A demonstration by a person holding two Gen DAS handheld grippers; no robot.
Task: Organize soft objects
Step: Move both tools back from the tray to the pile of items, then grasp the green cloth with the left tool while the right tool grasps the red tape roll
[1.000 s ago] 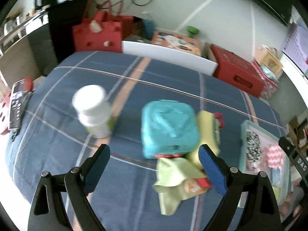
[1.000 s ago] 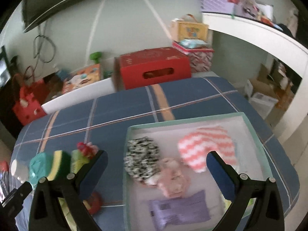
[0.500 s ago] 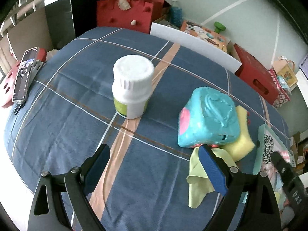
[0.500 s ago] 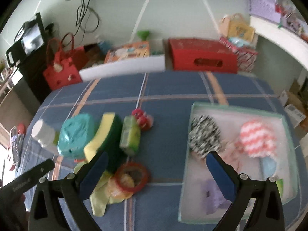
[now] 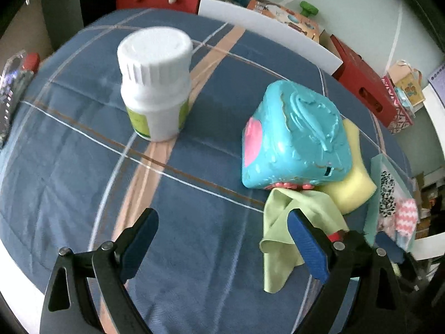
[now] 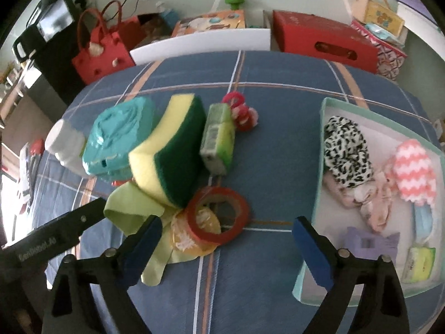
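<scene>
White lidded bottle [image 5: 155, 83] upright on blue plaid cover [image 5: 83, 167]; teal plastic toy cube [image 5: 294, 139] near it, tilted; red tape roll [image 6: 218, 217] flat on cover; red felt handbag [image 6: 103, 53] beyond far edge, left; white board [image 6: 203, 44] along far edge; red cardboard box [image 6: 325, 44] to its right; illustrated game box [image 6: 211, 23] behind board; phone [image 5: 11, 94] at left edge, blurred.

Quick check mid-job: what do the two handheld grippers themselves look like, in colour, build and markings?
Both match: the left gripper and the right gripper have glossy black angular plastic arms with triangular cut-outs and silver rivets, tipped with ribbed blue rubber pads on the jaws. The left one's body, seen in the right view, carries blurred white lettering. No cables or sleeves show.
</scene>
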